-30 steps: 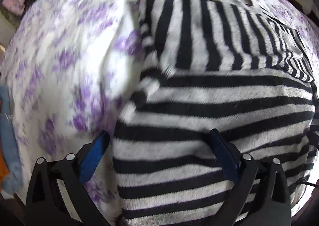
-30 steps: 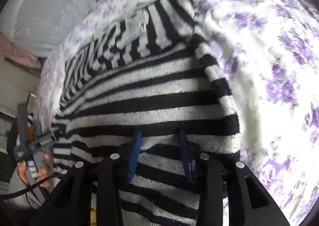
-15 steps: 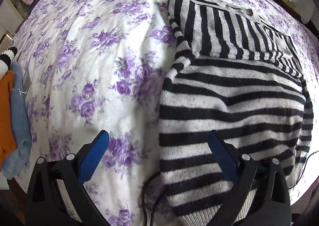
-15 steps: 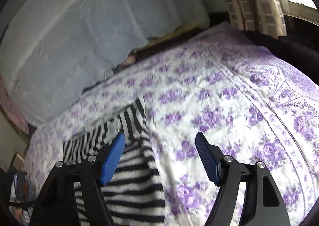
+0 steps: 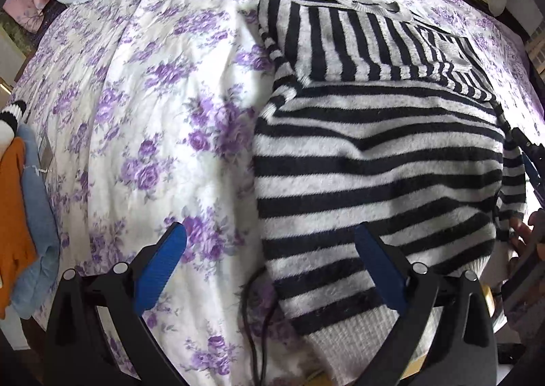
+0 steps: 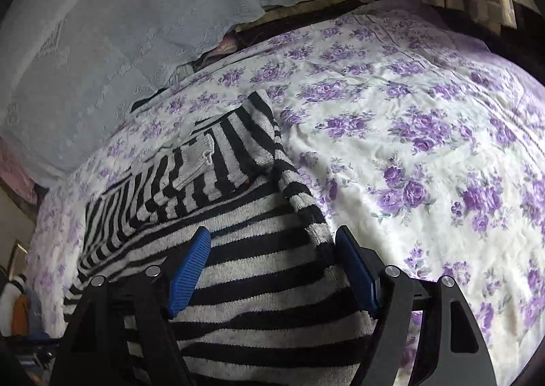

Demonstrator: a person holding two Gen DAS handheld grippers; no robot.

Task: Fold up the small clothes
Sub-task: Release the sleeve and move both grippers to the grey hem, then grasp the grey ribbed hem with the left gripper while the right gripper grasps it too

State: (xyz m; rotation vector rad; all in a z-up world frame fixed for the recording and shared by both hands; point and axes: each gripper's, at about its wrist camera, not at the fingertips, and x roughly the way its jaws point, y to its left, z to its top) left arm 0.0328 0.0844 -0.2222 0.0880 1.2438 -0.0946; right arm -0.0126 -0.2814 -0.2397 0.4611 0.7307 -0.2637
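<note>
A black-and-white striped sweater (image 5: 374, 154) lies on a bedsheet with purple flowers (image 5: 153, 113), its lower half folded up over the upper part. My left gripper (image 5: 272, 249) is open and empty above the sweater's near left edge. In the right wrist view the sweater (image 6: 245, 270) fills the lower left. My right gripper (image 6: 272, 256) is open and empty above the sweater's right edge, where a sleeve (image 6: 299, 195) lies along the side. The right gripper also shows at the right border of the left wrist view (image 5: 531, 161).
Folded orange and blue clothes (image 5: 24, 222) lie at the bed's left edge. A black cable (image 5: 252, 311) runs over the sheet near the sweater's hem. A pale lace cover (image 6: 119, 28) stands behind the bed. Bare sheet (image 6: 425, 147) spreads to the right.
The right gripper opened and let go of the sweater, lifted away, then came back down over its right edge. The left gripper, open throughout, drew back and to the left.
</note>
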